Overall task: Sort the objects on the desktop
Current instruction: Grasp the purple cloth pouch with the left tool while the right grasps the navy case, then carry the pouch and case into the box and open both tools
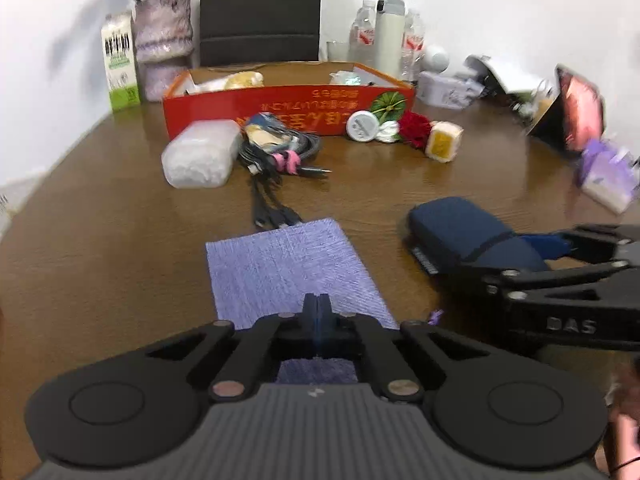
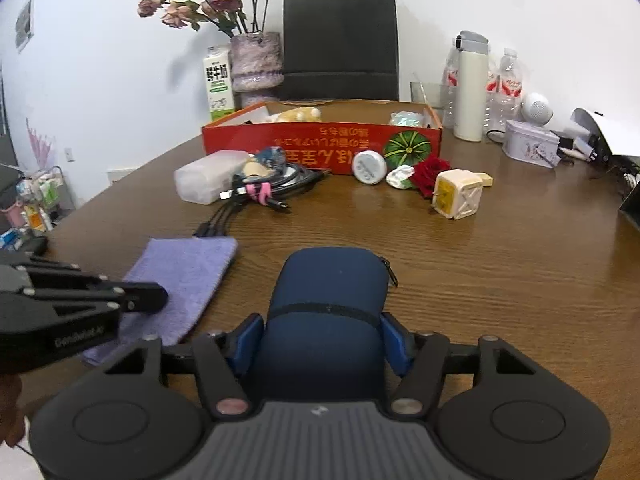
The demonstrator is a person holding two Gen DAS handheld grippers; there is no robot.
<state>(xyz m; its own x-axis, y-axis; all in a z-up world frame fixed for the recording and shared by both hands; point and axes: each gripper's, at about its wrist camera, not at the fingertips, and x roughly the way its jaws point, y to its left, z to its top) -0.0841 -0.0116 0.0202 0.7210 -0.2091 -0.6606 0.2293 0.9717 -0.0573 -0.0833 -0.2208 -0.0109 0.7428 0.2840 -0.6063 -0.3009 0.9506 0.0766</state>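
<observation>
Pouch point(image 2: 326, 312), dark blue and zippered, lies on the worktop point(image 2: 500, 280) near its front edge; my right tongs point(image 2: 322, 340) clasp it, blue pads on both flanks. My left tongs point(image 1: 317, 312) are closed flat, empty, over the purple cloth point(image 1: 280, 264) beside it. Only the right wrist view shows the pouch's zipper pull and the black bag's handles behind the red box point(image 2: 320, 148). Only the left wrist view shows the lit screen point(image 1: 580, 116) at the worktop's right edge.
</observation>
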